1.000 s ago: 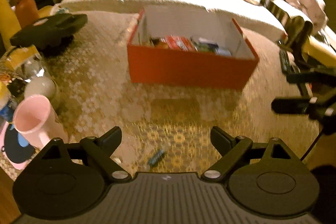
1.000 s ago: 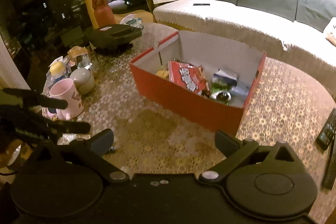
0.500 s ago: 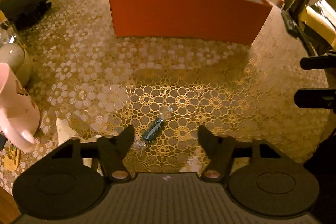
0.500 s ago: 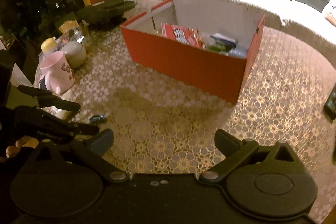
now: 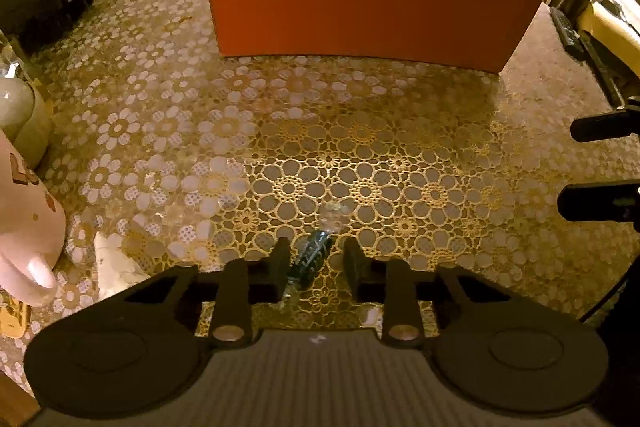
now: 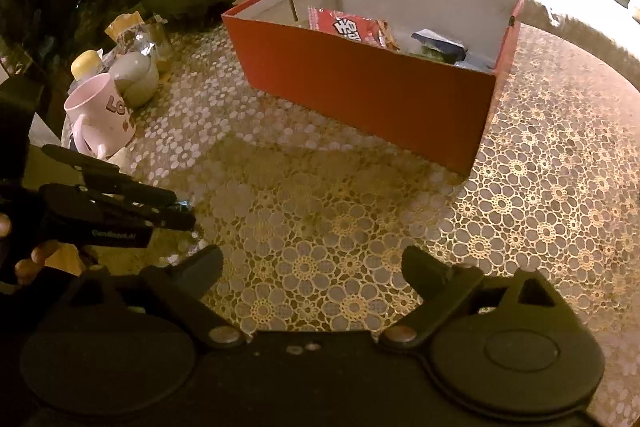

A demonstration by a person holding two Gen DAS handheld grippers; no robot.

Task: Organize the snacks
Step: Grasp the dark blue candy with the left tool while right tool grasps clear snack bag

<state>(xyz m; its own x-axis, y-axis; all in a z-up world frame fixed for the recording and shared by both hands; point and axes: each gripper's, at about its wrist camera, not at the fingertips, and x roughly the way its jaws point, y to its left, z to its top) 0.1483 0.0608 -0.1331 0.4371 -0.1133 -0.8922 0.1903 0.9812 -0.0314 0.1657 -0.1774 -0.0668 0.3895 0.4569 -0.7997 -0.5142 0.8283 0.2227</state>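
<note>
Two black two-finger grippers hang low over a table under a gold-and-white floral lace cloth. At the far left stands a pink mug with lettering, beside a grey-green lidded pot. Next to the right, the left gripper has just been closing its jaws around a small dark blue twist-wrapped candy lying on the cloth; the left finger touches the wrapper, while a gap shows before the right finger, so the candy is not yet clamped. Beyond it sits an open red cardboard box with white inside walls, holding a red snack packet and a dark blue packet. On the right, the right gripper is spread wide, nothing between its fingers.
</note>
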